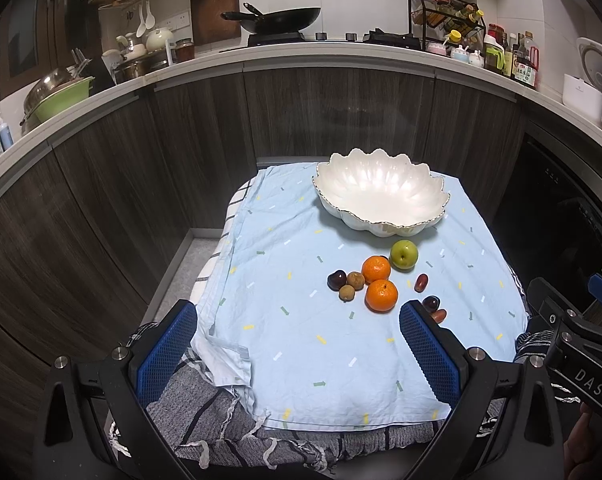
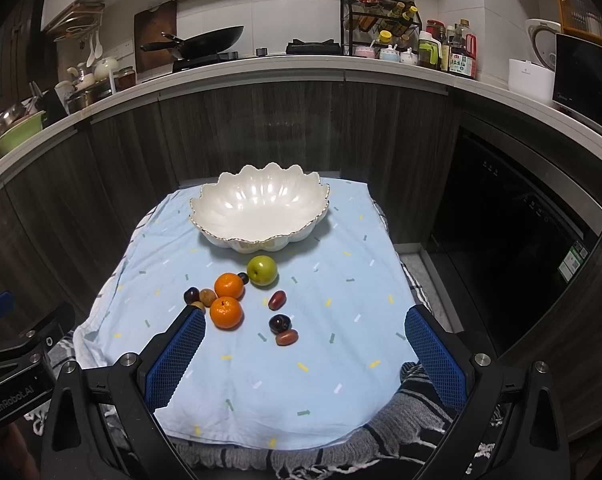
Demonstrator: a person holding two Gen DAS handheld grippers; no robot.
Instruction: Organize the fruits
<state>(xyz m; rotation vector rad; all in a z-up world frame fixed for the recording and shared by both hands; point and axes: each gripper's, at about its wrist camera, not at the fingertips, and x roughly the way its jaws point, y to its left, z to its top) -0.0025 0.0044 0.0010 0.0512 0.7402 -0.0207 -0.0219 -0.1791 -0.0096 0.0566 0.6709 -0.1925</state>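
Shown from both wrist views, I hold the left claw [image 1: 297, 344] and the right claw [image 2: 305, 348] low over the near edge of the worktop, each with its blue-padded jaws spread wide and nothing between them. A pale blue cloth [image 2: 341, 360] covers the worktop [image 1: 205, 416], and a white scalloped bowl [image 2: 261, 210] stands empty at its far side.

All the fruit lies loose on the cloth, nearer to me than the bowl:
- a green apple [image 2: 262, 270], just in front of the bowl;
- two oranges [image 2: 226, 312], touching or nearly touching each other;
- two brown longan-like fruits [image 1: 351, 285] and a dark cherry-like fruit [image 1: 336, 280], in a close group to the left of the oranges;
- a reddish date-like fruit [image 2: 277, 300], lying apart;
- a dark plum-like fruit [image 2: 279, 323] beside another reddish one [image 2: 287, 337], nearest my right claw.

I judge the apple firm, smooth and rather heavy, best taken across its widest girth. The oranges should yield a little and grip well on their pebbled skin, so a moderate squeeze around the middle ought to do. Small fruits look light, glossy and apt to roll or squirt free, so I would centre the pads on them and close gently, across the short axis of the oval ones. With its thin scalloped rim, the bowl looks fragile, so fruit should be lowered in, not dropped.
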